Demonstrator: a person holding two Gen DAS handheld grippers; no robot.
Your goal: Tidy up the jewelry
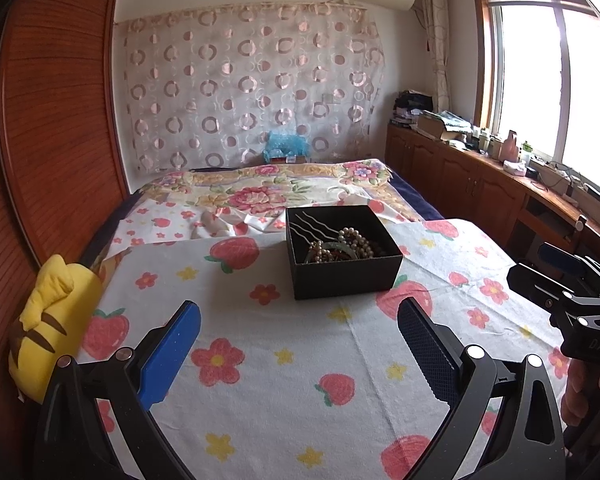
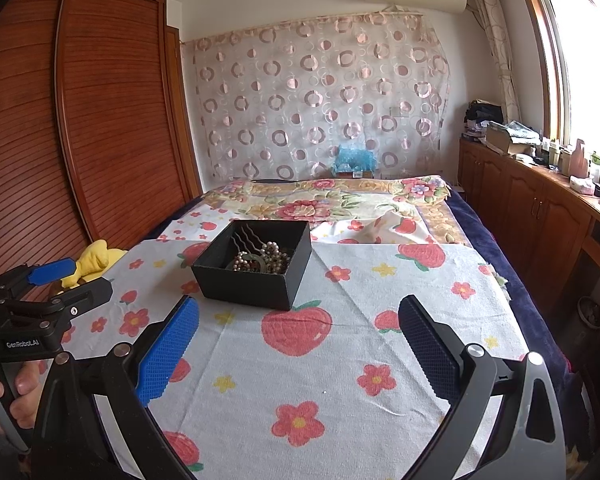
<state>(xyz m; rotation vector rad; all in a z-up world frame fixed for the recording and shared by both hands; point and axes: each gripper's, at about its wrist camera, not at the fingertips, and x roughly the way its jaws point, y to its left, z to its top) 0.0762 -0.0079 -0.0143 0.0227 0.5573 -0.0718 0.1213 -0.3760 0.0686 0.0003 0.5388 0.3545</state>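
A black open box (image 1: 342, 276) (image 2: 252, 286) stands on the strawberry-print cloth (image 1: 284, 380) (image 2: 340, 364) over the bed. Inside lie pearl strands (image 1: 356, 240) (image 2: 274, 256), dark beads and wavy metal hairpins (image 1: 316, 224) (image 2: 246, 236). My left gripper (image 1: 300, 338) is open and empty, hovering short of the box; it also shows at the left edge of the right wrist view (image 2: 72, 278). My right gripper (image 2: 300, 332) is open and empty too, near the box's front corner, and appears at the right edge of the left wrist view (image 1: 548, 268).
A yellow plush toy (image 1: 56, 320) (image 2: 94, 262) lies at the bed's left edge beside a wooden wardrobe (image 2: 100, 120). A floral blanket (image 1: 268, 190) covers the far bed. Wooden cabinets (image 1: 460, 176) with clutter run under the window on the right. A person's hand (image 2: 8, 392) holds the left handle.
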